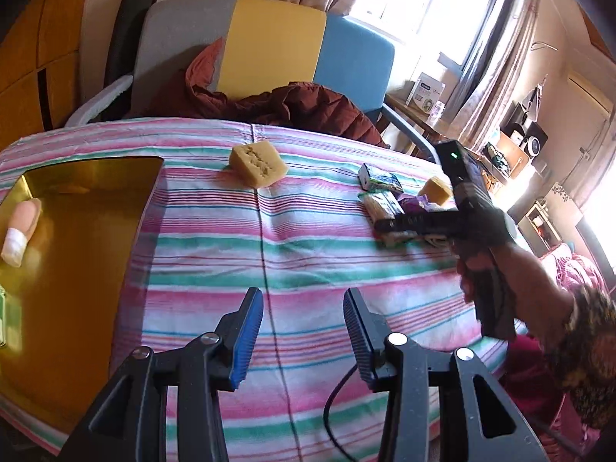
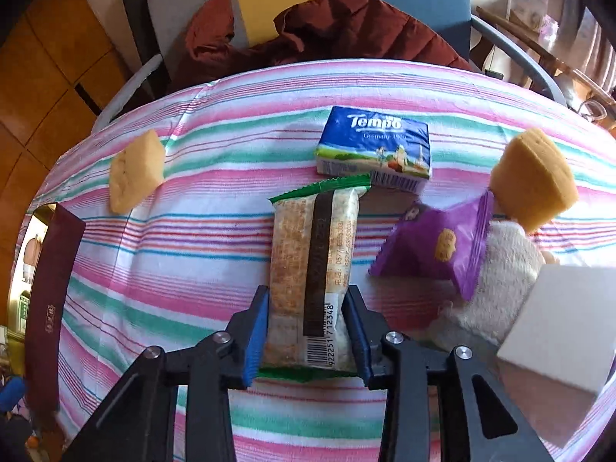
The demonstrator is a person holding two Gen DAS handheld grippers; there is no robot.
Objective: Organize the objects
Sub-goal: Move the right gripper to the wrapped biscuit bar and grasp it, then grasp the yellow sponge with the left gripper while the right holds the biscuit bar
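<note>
My right gripper [image 2: 308, 292] is shut on a green-edged snack bar packet [image 2: 312, 238], its blue pads pressing the packet's near end from both sides as it lies on the striped cloth. Beyond the packet lies a blue Tempo tissue pack [image 2: 375, 146]. To its right are a purple snack packet [image 2: 435, 246] and an orange sponge [image 2: 535, 181]. A yellow sponge [image 2: 134, 171] sits at the far left. My left gripper [image 1: 302, 296] hangs open over bare striped cloth, holding nothing. The yellow sponge [image 1: 258, 163] lies beyond it, and the right gripper [image 1: 389, 231] shows at its right.
A gold tray [image 1: 77, 231] lies at the left with a pink, white-tipped item [image 1: 21, 227] on it. A white fluffy thing [image 2: 496, 292] and a white box [image 2: 562, 323] crowd the right. A chair with a rust jacket [image 1: 308, 104] stands behind the table.
</note>
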